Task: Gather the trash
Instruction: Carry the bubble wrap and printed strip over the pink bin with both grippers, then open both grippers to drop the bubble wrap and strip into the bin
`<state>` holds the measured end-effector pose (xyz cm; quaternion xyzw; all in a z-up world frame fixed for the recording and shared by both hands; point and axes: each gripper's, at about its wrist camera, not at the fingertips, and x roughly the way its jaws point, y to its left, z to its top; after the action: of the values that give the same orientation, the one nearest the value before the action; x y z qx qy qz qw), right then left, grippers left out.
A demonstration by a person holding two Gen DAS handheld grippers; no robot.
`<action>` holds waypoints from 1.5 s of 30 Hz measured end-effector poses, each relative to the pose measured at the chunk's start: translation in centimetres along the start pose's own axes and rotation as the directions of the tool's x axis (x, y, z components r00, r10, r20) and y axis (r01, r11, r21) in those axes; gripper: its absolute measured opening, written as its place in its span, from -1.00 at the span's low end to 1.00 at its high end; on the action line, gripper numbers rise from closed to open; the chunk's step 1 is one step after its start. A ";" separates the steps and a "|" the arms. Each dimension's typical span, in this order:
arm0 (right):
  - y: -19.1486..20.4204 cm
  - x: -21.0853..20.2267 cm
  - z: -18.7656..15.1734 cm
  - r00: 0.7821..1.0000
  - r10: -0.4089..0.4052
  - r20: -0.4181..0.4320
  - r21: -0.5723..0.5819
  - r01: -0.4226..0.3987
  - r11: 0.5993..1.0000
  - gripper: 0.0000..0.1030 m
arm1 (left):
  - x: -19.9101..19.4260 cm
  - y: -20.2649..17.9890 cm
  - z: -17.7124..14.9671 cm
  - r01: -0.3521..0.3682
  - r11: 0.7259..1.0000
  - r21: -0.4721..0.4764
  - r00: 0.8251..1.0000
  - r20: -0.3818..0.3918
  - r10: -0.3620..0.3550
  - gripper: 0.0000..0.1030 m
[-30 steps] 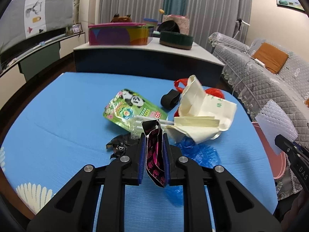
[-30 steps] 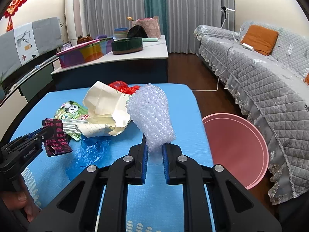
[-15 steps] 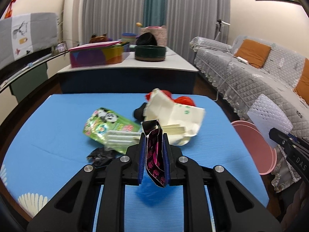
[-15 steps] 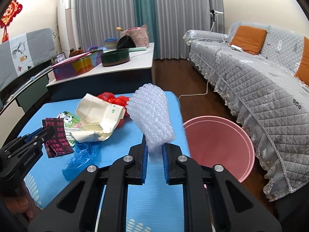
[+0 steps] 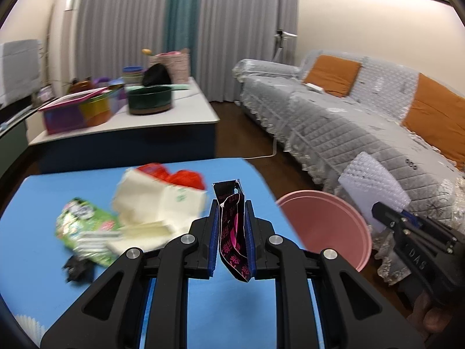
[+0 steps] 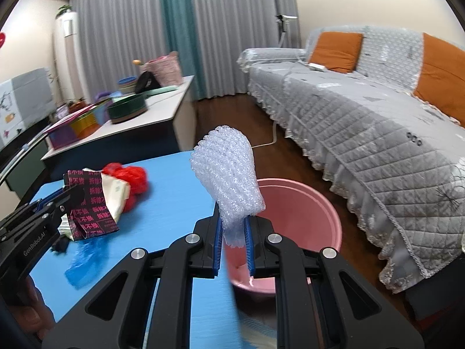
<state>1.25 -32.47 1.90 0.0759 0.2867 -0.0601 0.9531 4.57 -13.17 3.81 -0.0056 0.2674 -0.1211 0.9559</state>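
My left gripper (image 5: 231, 221) is shut on a black wrapper with pink print (image 5: 232, 232), held above the blue table (image 5: 226, 314). My right gripper (image 6: 234, 232) is shut on a piece of clear bubble wrap (image 6: 228, 180), held near the table's right edge beside the pink bin (image 6: 308, 218). The bin (image 5: 325, 226) stands on the floor right of the table. The right gripper and its bubble wrap (image 5: 373, 186) show at the right of the left wrist view. The left gripper with the wrapper (image 6: 87, 203) shows at the left of the right wrist view.
On the table lie a cream paper bag (image 5: 157, 206), a red plastic bag (image 5: 177, 176), a green panda packet (image 5: 84, 221), a black scrap (image 5: 77, 267) and a blue plastic film (image 6: 84, 264). A grey sofa (image 6: 363, 122) stands right; a white counter with bowls (image 5: 139, 116) behind.
Both grippers have swung to the right with their loads, toward the pink bin, which now sits larger and nearer the middle of both views.
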 end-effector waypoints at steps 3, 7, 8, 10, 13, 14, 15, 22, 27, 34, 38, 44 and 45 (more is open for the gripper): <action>-1.7 0.6 0.2 1.000 -0.022 -0.009 0.028 0.022 0.999 -0.72 | 1.5 -1.6 0.6 0.040 0.999 0.015 0.999 -0.001 -0.040 -0.69; -3.6 1.5 0.4 0.998 -0.051 -0.021 0.064 0.052 0.997 -0.72 | 3.3 -3.4 1.1 0.088 0.996 0.033 0.996 -0.008 -0.088 -0.69; -4.1 1.8 0.5 0.998 -0.057 -0.025 0.072 0.058 0.996 -0.72 | 3.9 -3.9 1.3 0.100 0.994 0.036 0.995 -0.013 -0.099 -0.69; -4.8 2.3 0.6 0.997 -0.065 -0.032 0.086 0.068 0.994 -0.72 | 5.1 -4.6 1.5 0.124 0.991 0.039 0.992 -0.025 -0.123 -0.69; -5.5 3.0 0.7 0.996 -0.077 -0.040 0.095 0.080 0.992 -0.72 | 6.4 -5.5 1.7 0.155 0.987 0.050 0.987 -0.040 -0.153 -0.69; -5.8 3.2 0.8 0.996 -0.081 -0.041 0.100 0.084 0.991 -0.72 | 7.0 -6.0 1.7 0.166 0.984 0.058 0.985 -0.048 -0.164 -0.69; -6.1 3.5 0.9 0.995 -0.086 -0.044 0.107 0.091 0.990 -0.72 | 7.5 -6.4 1.8 0.176 0.982 0.065 0.983 -0.054 -0.173 -0.69; -6.8 4.8 0.8 0.993 -0.094 -0.070 0.125 0.102 0.987 -0.71 | 10.5 -7.6 1.7 0.216 0.973 0.081 0.973 -0.101 -0.208 -0.69; -6.8 5.3 0.7 0.992 -0.097 -0.080 0.126 0.107 0.986 -0.71 | 11.7 -8.5 1.3 0.235 0.968 0.091 0.967 -0.126 -0.223 -0.69; -7.1 5.7 0.6 0.991 -0.102 -0.089 0.132 0.114 0.985 -0.71 | 12.7 -8.9 1.2 0.250 0.964 0.094 0.961 -0.143 -0.236 -0.69; -7.1 5.7 0.6 0.991 -0.103 -0.087 0.131 0.114 0.985 -0.70 | 13.0 -9.0 1.3 0.253 0.963 0.092 0.960 -0.147 -0.238 -0.69; -7.5 5.7 0.5 0.986 -0.139 -0.089 0.140 0.151 0.979 -0.08 | 13.1 -9.4 1.3 0.275 0.956 0.102 0.953 -0.157 -0.258 -0.37; -7.6 5.7 0.5 0.985 -0.147 -0.086 0.145 0.158 0.977 -0.03 | 13.0 -9.4 1.3 0.274 0.956 0.103 0.954 -0.154 -0.256 -0.29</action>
<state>5.03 -40.43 -1.64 0.1279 0.3218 -0.1515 0.9258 13.80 -25.43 -0.96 0.0261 0.3223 -0.2648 0.9085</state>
